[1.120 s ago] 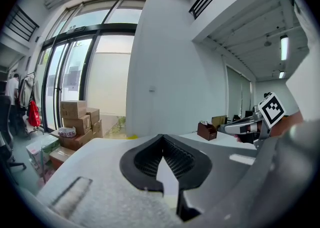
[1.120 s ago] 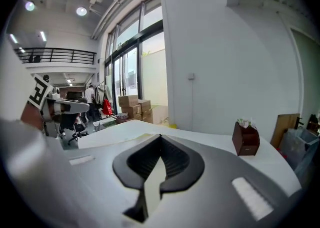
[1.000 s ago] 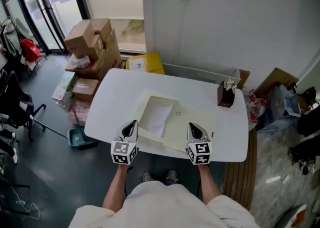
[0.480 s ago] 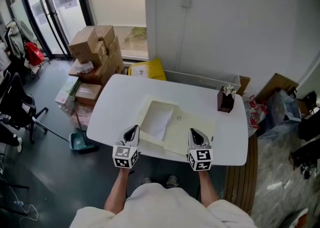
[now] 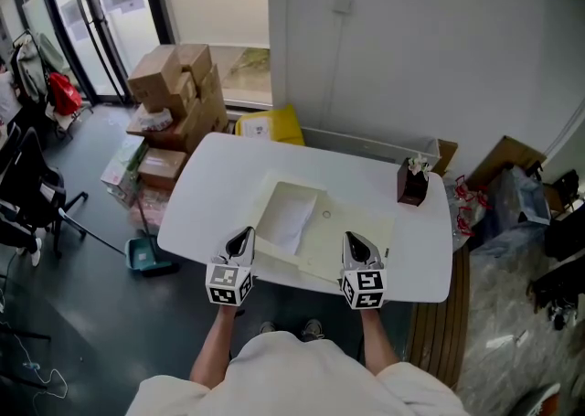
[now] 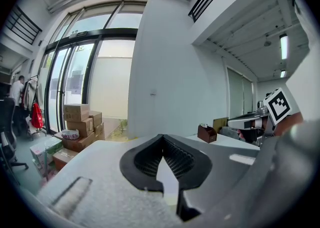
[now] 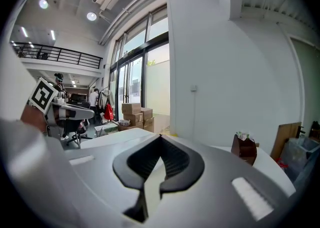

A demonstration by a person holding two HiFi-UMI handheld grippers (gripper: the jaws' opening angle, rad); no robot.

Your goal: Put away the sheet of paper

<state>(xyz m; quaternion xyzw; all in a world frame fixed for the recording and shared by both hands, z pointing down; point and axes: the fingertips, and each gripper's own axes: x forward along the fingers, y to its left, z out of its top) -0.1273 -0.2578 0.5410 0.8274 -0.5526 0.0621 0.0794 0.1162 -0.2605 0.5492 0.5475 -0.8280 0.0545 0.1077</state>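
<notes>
Seen from above: a white table (image 5: 206,190) bears an open cream box (image 5: 355,227), a sheet of paper (image 5: 291,215) lying in its left half; left gripper (image 5: 241,239) and right gripper (image 5: 355,242), jaws together, flank the box's near edge; brown holder (image 5: 412,180) at the far right corner; cardboard boxes (image 5: 174,85) stacked on the floor beyond

White table (image 5: 208,193), cream folder (image 5: 355,233), white paper (image 5: 288,219); dark brown holder (image 5: 411,182), yellow box (image 5: 276,127); black-and-white squares on left gripper (image 5: 241,235), right gripper (image 5: 351,240).
</notes>
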